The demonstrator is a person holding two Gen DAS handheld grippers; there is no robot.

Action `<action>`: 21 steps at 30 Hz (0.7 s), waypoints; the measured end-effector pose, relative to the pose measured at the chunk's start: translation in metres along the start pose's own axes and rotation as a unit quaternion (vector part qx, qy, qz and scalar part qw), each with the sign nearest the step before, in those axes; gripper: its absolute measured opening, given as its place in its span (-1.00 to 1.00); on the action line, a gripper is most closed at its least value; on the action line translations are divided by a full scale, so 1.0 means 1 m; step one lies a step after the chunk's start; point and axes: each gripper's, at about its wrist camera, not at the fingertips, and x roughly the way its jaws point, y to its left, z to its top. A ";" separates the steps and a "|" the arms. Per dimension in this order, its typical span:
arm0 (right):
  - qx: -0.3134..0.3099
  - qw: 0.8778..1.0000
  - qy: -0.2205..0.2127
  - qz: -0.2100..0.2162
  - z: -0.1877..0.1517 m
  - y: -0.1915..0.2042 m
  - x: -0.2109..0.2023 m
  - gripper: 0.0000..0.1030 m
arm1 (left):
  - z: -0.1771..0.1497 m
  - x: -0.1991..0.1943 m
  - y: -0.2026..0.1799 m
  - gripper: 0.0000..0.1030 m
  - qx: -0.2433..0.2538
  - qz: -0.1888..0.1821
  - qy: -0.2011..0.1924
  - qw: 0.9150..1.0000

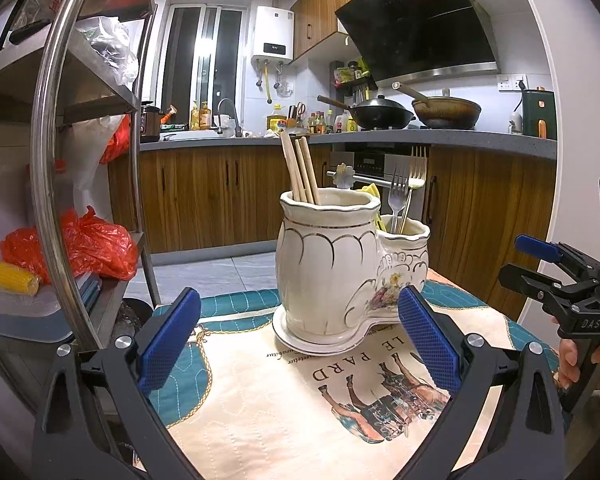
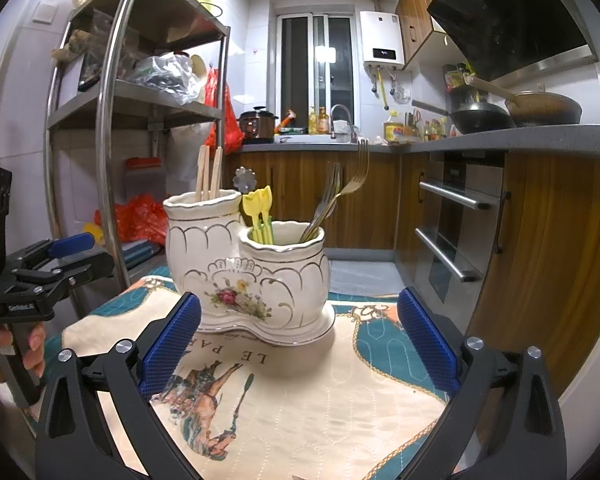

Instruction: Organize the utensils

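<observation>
My left gripper [image 1: 300, 344] has its jaws spread wide and empty, and my right gripper [image 2: 300, 340] likewise stands open with nothing between its blue pads; each one also shows at the edge of the other's view, held low beside the surface. The task's thing, a glossy white ceramic twin-cup utensil holder with gold trim and a painted flower spray [image 2: 246, 268], stands upright on the quilted cloth with a horse print [image 2: 300, 400] that covers the surface, just beyond both sets of jaws and touching neither. Its taller cup, on the left in the right wrist view, holds pale wooden chopsticks [image 2: 208, 172] standing nearly upright; the shorter cup on the right holds metal forks [image 2: 332, 200] leaning out to the right and small yellow plastic picks [image 2: 260, 212] at its left rim. A flower-topped metal piece [image 2: 245, 179] shows between the cups; I cannot tell which one it sits in. I judge the holder heavy, stiff, slick-glazed and easily chipped, so I would not pinch its rim; if it must move, the waist of one cup or the flat base is safer. The forks are hard, thin and slippery, best taken across the flat of the handle just above the rim. The chopsticks are light and grippy but may fan apart, so I would take one at mid-length. The picks look flimsy and want a gentle squeeze.
</observation>
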 end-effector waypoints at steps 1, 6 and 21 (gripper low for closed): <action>0.000 1.000 0.001 -0.001 0.000 0.000 0.000 0.90 | 0.000 0.000 0.000 0.89 0.000 0.000 0.000 1.000; 0.002 1.000 0.003 -0.003 0.000 -0.001 0.002 0.90 | 0.000 0.000 0.000 0.89 0.001 0.001 -0.002 1.000; 0.000 1.000 -0.001 -0.005 -0.001 -0.001 0.000 0.90 | -0.001 0.002 0.002 0.89 0.002 0.007 0.002 1.000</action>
